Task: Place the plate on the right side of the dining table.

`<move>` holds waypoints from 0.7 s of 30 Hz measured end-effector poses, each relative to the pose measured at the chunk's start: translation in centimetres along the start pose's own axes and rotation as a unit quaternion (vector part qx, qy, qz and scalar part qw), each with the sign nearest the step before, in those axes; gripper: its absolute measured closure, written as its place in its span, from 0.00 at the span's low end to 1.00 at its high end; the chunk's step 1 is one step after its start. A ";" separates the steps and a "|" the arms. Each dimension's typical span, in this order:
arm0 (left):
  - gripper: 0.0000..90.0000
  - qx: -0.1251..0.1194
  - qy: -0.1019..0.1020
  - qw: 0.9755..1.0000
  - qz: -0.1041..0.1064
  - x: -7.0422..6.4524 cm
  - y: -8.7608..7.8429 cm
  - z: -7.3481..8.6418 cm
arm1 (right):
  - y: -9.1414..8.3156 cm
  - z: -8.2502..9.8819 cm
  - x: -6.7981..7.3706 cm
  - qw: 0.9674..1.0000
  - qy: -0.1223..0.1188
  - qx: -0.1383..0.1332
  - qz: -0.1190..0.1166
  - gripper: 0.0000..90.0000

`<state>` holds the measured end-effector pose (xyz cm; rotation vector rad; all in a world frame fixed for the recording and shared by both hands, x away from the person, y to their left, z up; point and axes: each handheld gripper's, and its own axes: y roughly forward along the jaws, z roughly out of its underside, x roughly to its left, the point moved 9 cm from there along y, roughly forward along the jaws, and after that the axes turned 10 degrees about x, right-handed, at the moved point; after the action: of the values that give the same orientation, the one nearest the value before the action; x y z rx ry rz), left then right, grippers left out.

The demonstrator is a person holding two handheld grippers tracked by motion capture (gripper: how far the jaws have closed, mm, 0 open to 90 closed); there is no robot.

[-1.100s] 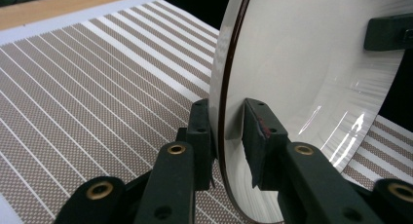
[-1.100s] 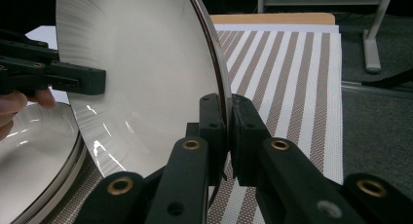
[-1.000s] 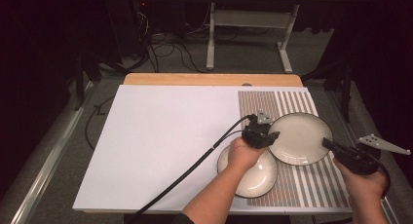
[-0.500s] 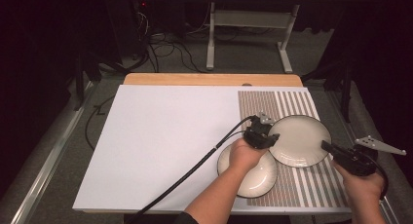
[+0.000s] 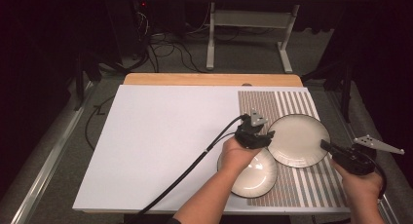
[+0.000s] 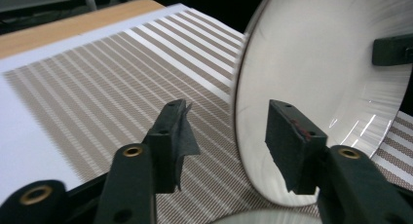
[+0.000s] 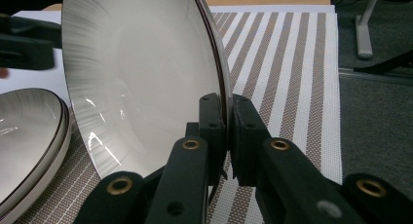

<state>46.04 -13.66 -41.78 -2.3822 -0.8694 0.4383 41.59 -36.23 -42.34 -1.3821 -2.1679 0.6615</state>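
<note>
The white table [image 5: 160,146] filled the middle of the high view, with a striped placemat [image 5: 292,104] covering its 3 o'clock side. On the mat, the larger plate [image 5: 298,139] sat toward 2 o'clock of the table's centre, its rim overlapping a stack of plates [image 5: 253,177] at about 5 o'clock (two, as far as the edge lines suggested). The right gripper [image 5: 325,145] came in from 4 o'clock and was clamped on the larger plate's rim, one jaw on each face, tilting the plate up off the mat in the right gripper view. The left gripper [image 5: 265,135], at the plate's 9 o'clock edge, had just been opening; its jaws stood parted astride the rim, with no pad pressing on it.
</note>
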 end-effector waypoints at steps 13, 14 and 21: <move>0.35 -0.059 -0.025 0.997 -0.049 5.9 -9.1 4.3 | 0.4 -0.2 -0.2 1.000 0.003 0.010 0.005 0.96; 0.33 -0.060 -0.023 0.997 -0.053 6.2 -9.7 4.7 | 0.4 -0.2 -0.2 1.000 0.004 0.011 0.006 0.96; 0.17 -0.058 -0.016 0.995 -0.075 7.9 -14.2 8.7 | 0.5 -0.3 -0.3 1.000 0.004 0.015 0.006 0.96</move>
<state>40.87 3.96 -40.94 -2.3994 -1.1071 0.3767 42.20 -36.24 -42.51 -1.3814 -2.1360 0.6893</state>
